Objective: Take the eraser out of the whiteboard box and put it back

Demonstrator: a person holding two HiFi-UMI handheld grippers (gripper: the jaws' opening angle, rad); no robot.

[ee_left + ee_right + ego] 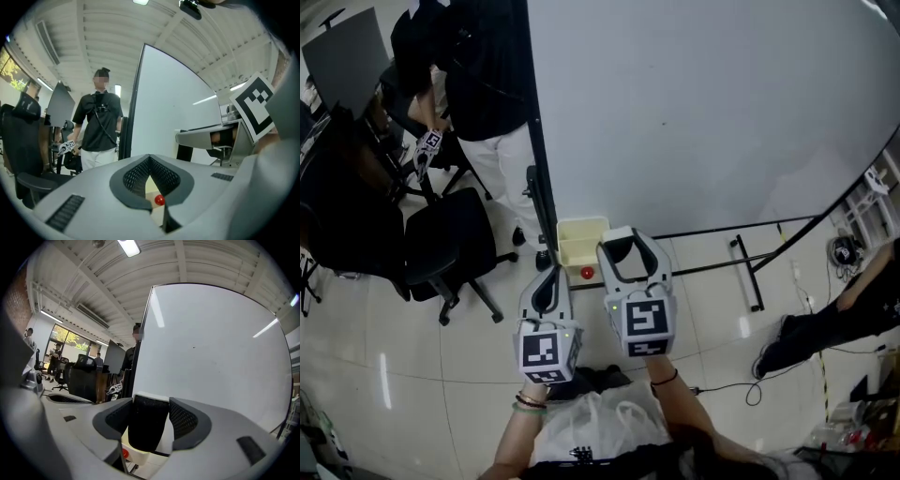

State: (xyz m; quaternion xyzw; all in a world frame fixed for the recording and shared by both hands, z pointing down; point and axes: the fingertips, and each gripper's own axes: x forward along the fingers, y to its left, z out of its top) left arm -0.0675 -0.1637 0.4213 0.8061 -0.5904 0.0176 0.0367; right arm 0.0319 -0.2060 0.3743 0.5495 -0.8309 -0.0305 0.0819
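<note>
The eraser, black felt with a white back, is clamped upright between the jaws of my right gripper. It hangs just right of and above the pale yellow whiteboard box at the board's lower left corner. The right gripper view shows the eraser filling the gap of the right gripper, with the box below. My left gripper is shut and empty, a little in front of the box. Through the narrow slit of the left gripper I see a small red ball.
The large whiteboard stands on a black frame with floor legs. A person in a black top stands at the back left beside black office chairs. Another person's legs and cables lie at the right.
</note>
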